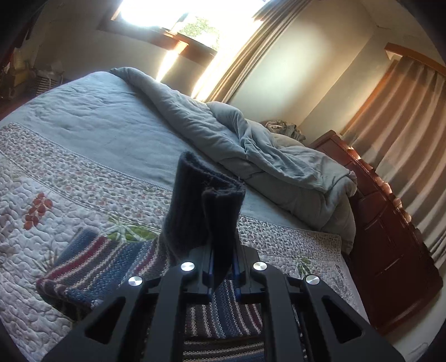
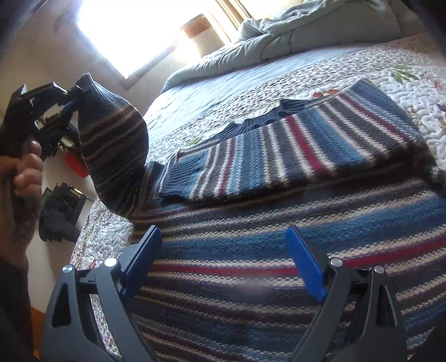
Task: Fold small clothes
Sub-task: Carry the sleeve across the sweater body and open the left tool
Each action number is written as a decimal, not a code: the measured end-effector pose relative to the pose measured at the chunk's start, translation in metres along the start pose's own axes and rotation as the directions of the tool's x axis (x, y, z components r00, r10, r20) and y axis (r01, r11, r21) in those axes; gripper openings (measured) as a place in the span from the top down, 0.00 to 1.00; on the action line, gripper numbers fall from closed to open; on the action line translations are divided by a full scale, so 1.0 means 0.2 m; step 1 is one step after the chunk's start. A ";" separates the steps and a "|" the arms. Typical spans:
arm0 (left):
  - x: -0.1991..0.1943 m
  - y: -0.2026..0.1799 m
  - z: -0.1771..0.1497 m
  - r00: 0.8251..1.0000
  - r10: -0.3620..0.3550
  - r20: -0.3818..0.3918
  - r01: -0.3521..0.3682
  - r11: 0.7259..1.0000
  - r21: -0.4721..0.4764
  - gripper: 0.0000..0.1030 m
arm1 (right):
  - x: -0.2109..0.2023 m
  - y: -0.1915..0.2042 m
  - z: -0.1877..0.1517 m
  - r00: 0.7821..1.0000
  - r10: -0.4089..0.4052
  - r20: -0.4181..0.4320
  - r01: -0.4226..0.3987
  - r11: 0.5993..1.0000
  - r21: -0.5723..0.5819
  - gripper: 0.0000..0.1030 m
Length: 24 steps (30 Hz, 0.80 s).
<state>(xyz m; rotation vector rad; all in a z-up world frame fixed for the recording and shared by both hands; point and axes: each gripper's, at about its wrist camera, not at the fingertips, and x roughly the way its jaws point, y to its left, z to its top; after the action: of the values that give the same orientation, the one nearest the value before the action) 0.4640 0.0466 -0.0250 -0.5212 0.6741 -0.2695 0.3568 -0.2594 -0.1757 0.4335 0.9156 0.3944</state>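
A striped knit sweater (image 2: pixel 278 211) in blue, grey, white and red lies on the quilted bed (image 2: pixel 348 64). One sleeve (image 2: pixel 301 144) is folded across its body. My left gripper (image 1: pixel 222 267) is shut on the dark ribbed cuff (image 1: pixel 206 206) of the other sleeve. In the right wrist view this left gripper (image 2: pixel 71 104) is at the upper left, held by a hand (image 2: pixel 25 170), and it lifts the sleeve (image 2: pixel 114 156) clear of the bed. My right gripper (image 2: pixel 223 259) hovers open just above the sweater's body, nothing between its blue pads.
A rumpled grey duvet (image 1: pixel 251 144) lies heaped along the far side of the bed. A dark wooden dresser (image 1: pixel 390 231) and beige curtains (image 1: pixel 404 133) stand to the right. Bright light comes through a window (image 1: pixel 178 16). Dark items (image 2: pixel 58 220) lie on the floor left of the bed.
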 end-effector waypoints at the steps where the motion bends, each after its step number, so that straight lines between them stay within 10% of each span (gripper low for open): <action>1: 0.04 -0.03 -0.03 1.000 0.007 -0.005 -0.007 1.000 0.008 0.91 | -0.02 -0.02 0.01 1.000 0.001 0.005 -0.001 1.000 0.010 0.13; 20: 0.81 -0.36 -0.69 0.985 0.094 -0.148 -0.091 0.996 0.023 0.90 | -0.27 -0.41 0.08 0.995 0.006 0.097 -0.030 0.968 0.250 0.13; 24: 0.85 -0.33 -0.75 0.977 0.040 -0.209 -0.037 0.999 0.016 0.57 | -0.26 -0.43 0.08 0.995 0.014 0.097 -0.040 0.960 0.278 0.13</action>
<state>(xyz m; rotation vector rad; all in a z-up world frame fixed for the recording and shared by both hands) 0.4897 -0.1321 -0.1767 -0.4714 0.8856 -0.2940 0.3534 -0.3611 -0.1771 0.7190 0.8773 0.2669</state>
